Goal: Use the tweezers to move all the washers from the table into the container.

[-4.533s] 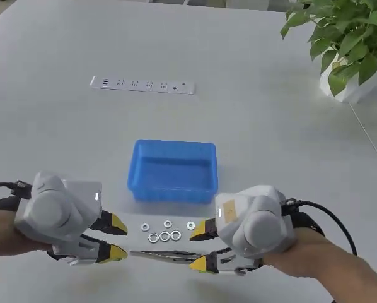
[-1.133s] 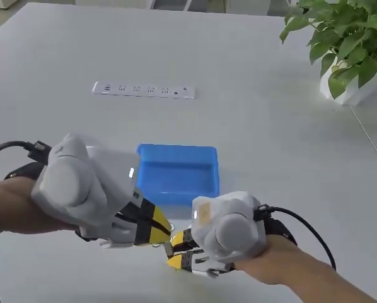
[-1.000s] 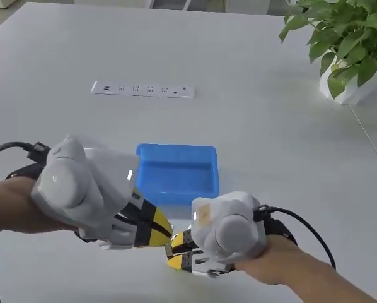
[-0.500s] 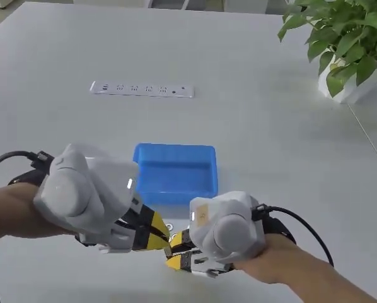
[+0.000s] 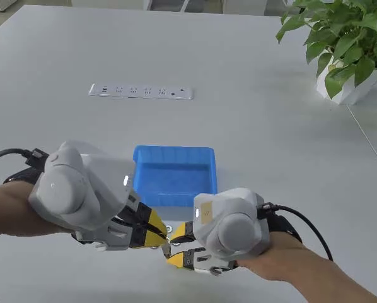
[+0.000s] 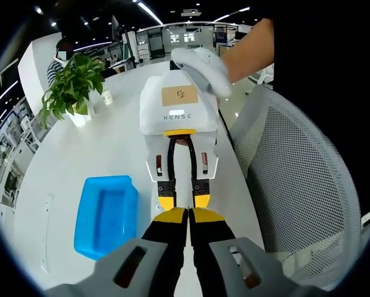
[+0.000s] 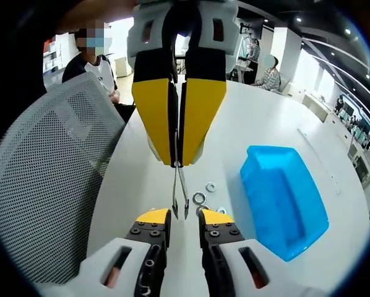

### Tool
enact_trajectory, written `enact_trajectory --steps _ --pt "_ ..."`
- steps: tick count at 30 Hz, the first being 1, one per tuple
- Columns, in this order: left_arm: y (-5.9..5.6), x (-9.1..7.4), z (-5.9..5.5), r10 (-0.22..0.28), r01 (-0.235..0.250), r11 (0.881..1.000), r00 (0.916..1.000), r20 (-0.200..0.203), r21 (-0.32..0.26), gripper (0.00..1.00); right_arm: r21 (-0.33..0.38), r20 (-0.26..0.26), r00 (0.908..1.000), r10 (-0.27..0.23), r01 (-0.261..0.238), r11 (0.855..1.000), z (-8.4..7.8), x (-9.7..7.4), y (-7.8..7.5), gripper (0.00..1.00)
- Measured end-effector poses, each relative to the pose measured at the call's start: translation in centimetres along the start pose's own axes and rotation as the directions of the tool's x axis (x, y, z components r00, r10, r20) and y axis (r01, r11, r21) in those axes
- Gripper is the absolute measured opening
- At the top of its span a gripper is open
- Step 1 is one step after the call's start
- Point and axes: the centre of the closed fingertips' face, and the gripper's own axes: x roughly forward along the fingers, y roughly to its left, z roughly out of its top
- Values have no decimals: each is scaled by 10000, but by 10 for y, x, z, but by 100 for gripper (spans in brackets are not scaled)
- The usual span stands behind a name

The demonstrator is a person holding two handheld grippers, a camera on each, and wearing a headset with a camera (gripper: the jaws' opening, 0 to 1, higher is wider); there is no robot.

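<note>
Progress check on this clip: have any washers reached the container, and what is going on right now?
Done: nothing yet; the blue plastic container looks empty. In hand: the left gripper is shut on the thin metal tweezers, whose tips sit between the open jaws of the right gripper. Left: the small metal washers lie on the white table beside the container, none moved.

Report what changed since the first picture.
The left gripper and right gripper, then apart, have come together tip to tip. The tweezers, then lying on the table, are now clamped in the left gripper, pointing between the right one's open jaws. The blue container and washers stayed put.
</note>
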Motion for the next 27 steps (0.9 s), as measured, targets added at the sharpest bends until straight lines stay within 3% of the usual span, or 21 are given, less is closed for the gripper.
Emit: enact_trajectory --steps 12,27 --pt "11 -6 4 134 -134 9998 9999 37 131 5 525 -111 9977 -662 667 9964 -13 -19 -6 32" --pt "18 -2 5 -27 26 9997 10000 32 252 5 1218 -189 9901 -1393 1406 9825 -29 -41 -15 38"
